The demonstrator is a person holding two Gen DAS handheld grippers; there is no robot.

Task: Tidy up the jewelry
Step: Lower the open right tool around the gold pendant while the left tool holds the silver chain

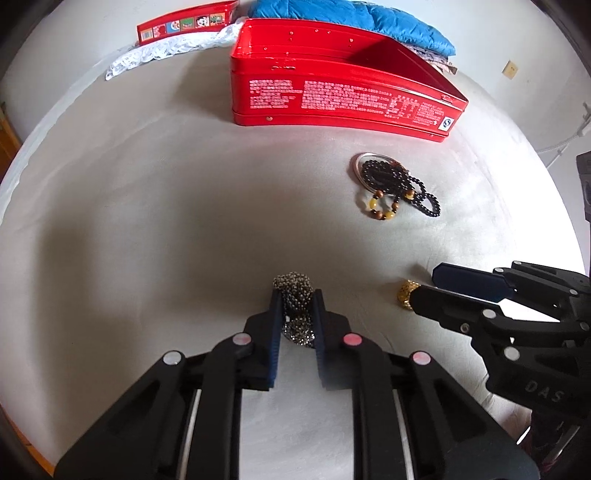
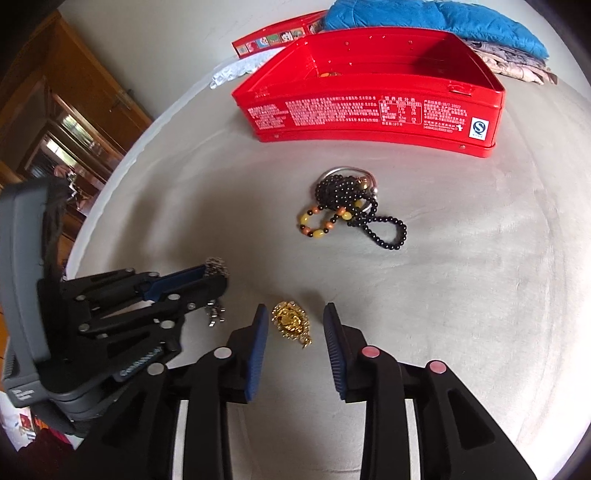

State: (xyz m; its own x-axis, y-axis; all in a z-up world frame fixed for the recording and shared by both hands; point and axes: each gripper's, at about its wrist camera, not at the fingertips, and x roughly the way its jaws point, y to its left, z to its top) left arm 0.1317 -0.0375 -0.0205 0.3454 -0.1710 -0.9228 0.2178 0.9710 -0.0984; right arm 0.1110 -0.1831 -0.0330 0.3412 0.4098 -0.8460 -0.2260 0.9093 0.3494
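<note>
My left gripper is shut on a bunched dark metal chain lying on the grey cloth; the same chain pokes out past the left gripper in the right wrist view. My right gripper stands open, its pads on either side of a gold pendant without touching it. The left wrist view shows that pendant beside the right gripper. Farther back lies a pile of black beads, an amber bead bracelet and a silver bangle. Behind stands an open red tin.
The red tin's lid leans at the back left beside white lace. A blue quilted cloth lies behind the tin. A wooden cabinet stands off the left edge of the cloth.
</note>
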